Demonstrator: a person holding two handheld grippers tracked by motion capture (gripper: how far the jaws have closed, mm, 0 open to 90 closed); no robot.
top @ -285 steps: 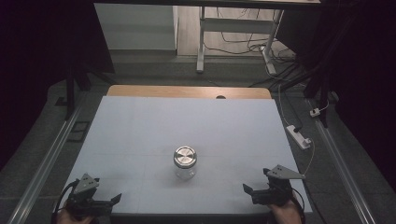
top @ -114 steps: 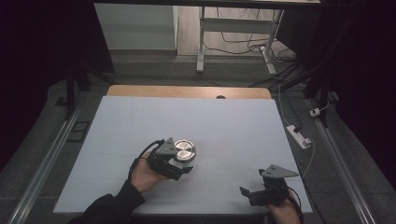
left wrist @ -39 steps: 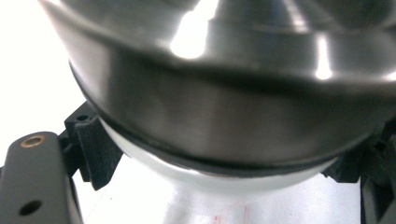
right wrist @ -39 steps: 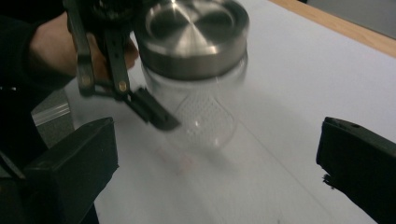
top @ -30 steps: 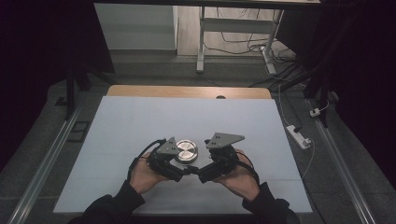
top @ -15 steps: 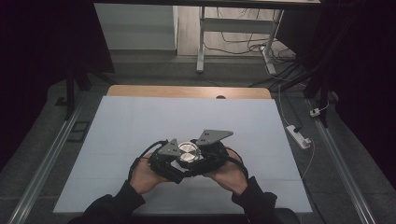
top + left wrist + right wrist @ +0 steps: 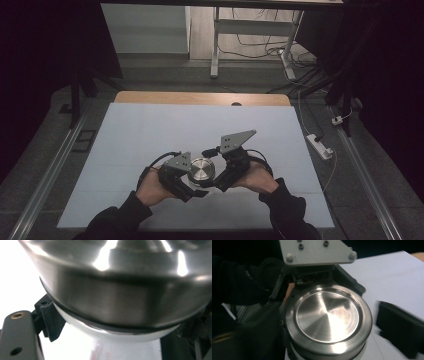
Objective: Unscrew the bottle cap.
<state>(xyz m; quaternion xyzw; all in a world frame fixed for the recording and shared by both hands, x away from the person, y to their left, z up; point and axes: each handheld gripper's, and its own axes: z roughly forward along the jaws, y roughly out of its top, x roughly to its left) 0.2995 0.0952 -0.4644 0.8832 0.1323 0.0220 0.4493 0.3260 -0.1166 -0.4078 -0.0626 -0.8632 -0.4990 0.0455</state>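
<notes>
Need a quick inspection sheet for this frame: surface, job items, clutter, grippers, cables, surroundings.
Surface: white table top, wooden strip at the far edge.
Job's things: glass jar with a steel lid, upright mid-table.
Clutter: nothing seen.
Grippers: left gripper shut on the jar below the lid; right gripper at the lid, jaws either side, contact unclear.
Cables: black cable trails from left gripper; floor cables and power strip at right.
Surroundings: dark room, metal desk frame behind.

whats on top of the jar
A round metal lid sits on top of the jar, with a dark seal ring under its rim. Nothing lies on the lid. The jar's inside is covered by it.
</notes>
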